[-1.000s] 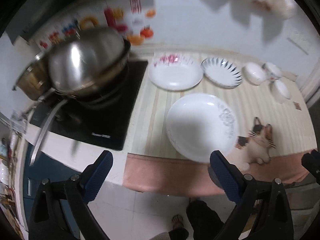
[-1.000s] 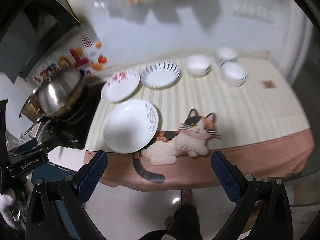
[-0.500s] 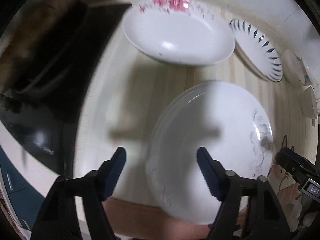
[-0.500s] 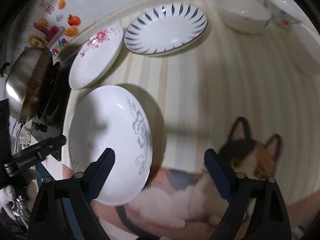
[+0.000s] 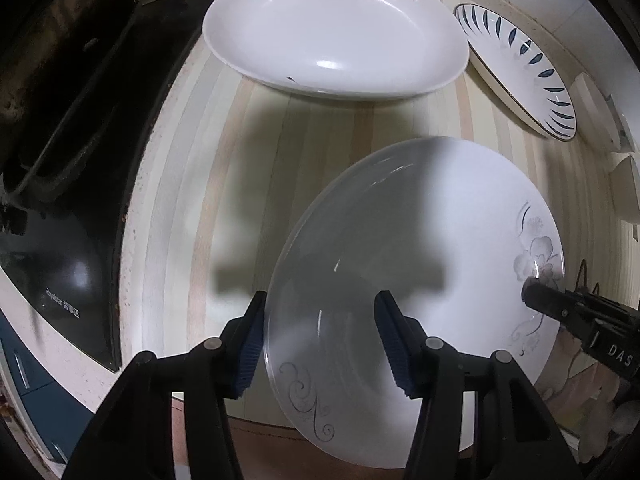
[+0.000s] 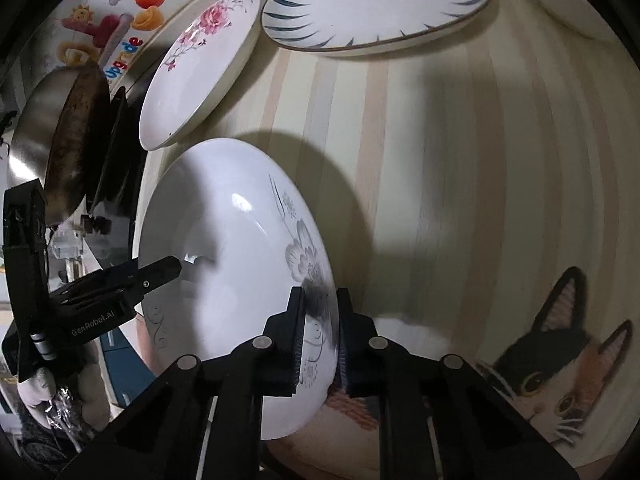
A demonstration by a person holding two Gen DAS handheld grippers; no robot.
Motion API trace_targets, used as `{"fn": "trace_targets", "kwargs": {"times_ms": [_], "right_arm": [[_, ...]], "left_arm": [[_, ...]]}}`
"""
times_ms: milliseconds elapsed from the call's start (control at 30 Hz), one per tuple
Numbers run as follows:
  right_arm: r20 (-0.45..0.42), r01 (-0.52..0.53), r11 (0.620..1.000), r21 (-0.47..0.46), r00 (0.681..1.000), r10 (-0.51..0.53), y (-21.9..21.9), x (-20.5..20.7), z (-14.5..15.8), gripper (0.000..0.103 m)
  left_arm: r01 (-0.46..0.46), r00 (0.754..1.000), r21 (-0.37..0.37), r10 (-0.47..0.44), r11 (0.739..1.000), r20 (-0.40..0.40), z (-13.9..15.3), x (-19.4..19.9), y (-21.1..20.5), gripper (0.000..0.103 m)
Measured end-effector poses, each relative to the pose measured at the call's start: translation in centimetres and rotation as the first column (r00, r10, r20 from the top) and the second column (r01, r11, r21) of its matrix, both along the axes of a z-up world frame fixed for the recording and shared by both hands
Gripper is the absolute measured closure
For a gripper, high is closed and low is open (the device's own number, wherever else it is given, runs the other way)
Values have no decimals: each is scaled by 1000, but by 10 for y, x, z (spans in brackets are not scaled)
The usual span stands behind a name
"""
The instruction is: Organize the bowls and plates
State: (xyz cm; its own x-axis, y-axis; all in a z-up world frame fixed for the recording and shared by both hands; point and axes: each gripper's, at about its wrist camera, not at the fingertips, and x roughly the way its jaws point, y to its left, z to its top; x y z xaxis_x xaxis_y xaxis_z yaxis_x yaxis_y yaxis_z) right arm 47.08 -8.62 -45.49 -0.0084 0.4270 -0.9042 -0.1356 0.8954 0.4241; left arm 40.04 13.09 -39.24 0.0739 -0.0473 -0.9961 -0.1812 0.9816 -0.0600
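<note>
A large white plate with grey flower print (image 5: 420, 240) (image 6: 232, 264) lies near the counter's front edge. My right gripper (image 6: 318, 334) is shut on its right rim, one finger above and one below; it shows in the left wrist view (image 5: 560, 308). My left gripper (image 5: 320, 340) is open, its fingers straddling the plate's left rim without clamping it; it shows in the right wrist view (image 6: 160, 272). A pink-rose plate (image 5: 332, 36) (image 6: 200, 68) and a blue-leaf plate (image 5: 524, 64) (image 6: 376, 4) lie behind.
A black induction hob (image 5: 68, 208) sits to the left with a steel wok (image 6: 64, 132) on it. White bowls (image 5: 600, 120) stand at the far right. The striped mat (image 6: 460, 160) carries a cat picture (image 6: 560, 368) at the front right.
Both grippers have moved down and in to the grey-flower plate. The right gripper has shut on its right rim. The left gripper's fingers have narrowed around its left rim.
</note>
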Motion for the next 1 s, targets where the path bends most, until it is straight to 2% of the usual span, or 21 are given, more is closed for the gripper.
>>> {"fn": "trace_targets", "kwargs": {"times_ms": [200,500,800,1000], "right_arm": [[11,3,1000,5,1000,-3,-15,-2,6,87],[44,67,998,-13,997,-66,-89,-13,33,87],[35,168,986,-21,985,-167,-158,-21,24,86],[39,182,983,-29,983,-181,-175,-21,15,86]], "left_arm": [[34,999,-21,-33,999,16,8,-5,-28,52],[142,989,-58,-139,988,58,23,10,-97,52],[223,975,-54,-222,973,34,12,21,-152,52],[230,973,-34,-229,973,25,7,23,-154,52]]}}
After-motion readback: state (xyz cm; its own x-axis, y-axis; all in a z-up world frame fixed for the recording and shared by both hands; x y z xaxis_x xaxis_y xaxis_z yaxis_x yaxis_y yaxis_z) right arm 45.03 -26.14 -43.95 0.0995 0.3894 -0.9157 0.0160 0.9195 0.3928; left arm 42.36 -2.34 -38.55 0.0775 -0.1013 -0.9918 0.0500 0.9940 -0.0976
